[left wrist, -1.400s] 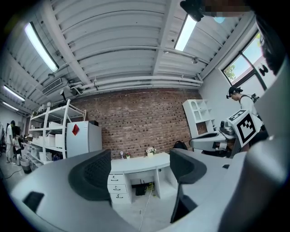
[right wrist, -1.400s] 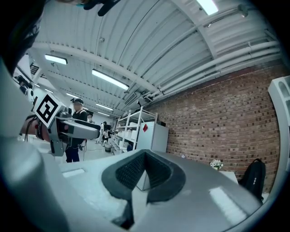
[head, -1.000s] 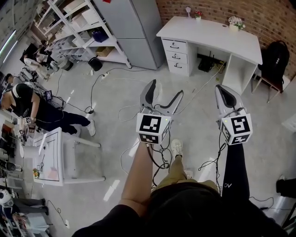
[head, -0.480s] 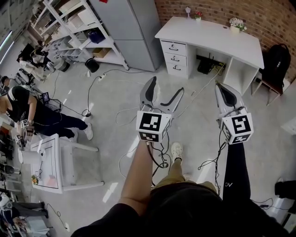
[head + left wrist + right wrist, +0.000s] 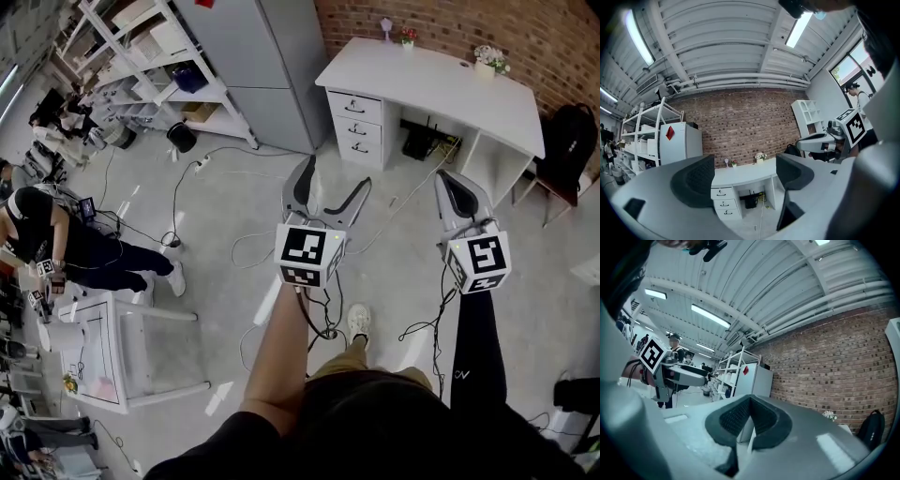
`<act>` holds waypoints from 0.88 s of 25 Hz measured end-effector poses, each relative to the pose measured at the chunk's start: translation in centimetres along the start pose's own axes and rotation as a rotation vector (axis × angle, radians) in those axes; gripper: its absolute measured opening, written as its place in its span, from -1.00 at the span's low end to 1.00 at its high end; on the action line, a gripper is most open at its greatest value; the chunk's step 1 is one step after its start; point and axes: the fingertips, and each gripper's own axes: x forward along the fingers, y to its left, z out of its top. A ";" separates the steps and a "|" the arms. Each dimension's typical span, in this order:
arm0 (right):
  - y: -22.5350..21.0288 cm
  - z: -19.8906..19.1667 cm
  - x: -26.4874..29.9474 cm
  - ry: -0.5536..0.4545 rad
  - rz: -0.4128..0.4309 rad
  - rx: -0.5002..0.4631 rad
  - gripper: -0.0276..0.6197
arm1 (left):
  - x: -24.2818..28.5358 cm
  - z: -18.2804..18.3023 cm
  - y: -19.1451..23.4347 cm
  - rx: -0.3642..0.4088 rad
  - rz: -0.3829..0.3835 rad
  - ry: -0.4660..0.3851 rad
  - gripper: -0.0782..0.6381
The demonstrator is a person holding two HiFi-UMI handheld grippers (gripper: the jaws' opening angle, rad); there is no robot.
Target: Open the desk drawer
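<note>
Well back from the desk (image 5: 441, 80), holding the left hand-held gripper (image 5: 333, 183) spread and empty, the right hand-held gripper (image 5: 457, 192) pinched shut on nothing, seemingly only starting the approach, next needing a handle clamped on the closed drawers (image 5: 359, 127) under its left end.

The room is seen brightly and evenly lit. In the left gripper view, light is given by long ceiling tubes (image 5: 638, 38) and by a window (image 5: 843, 70) at the right, where the picture is washed out. More tubes are shown glowing in the right gripper view. On the pale floor (image 5: 548, 300) only faint, soft shadows are cast. Both gripper views are strongly bent at the edges and ringed by black corners. The brick wall (image 5: 740, 122) is rendered sharp, while the near parts of the left gripper (image 5: 745, 178) and the right gripper (image 5: 750, 417) are rendered soft.
</note>
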 end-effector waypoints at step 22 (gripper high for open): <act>-3.4 -1.8 12.0 0.021 -0.029 -0.001 -0.92 | 10.0 -1.6 9.1 -0.022 -0.012 0.002 0.32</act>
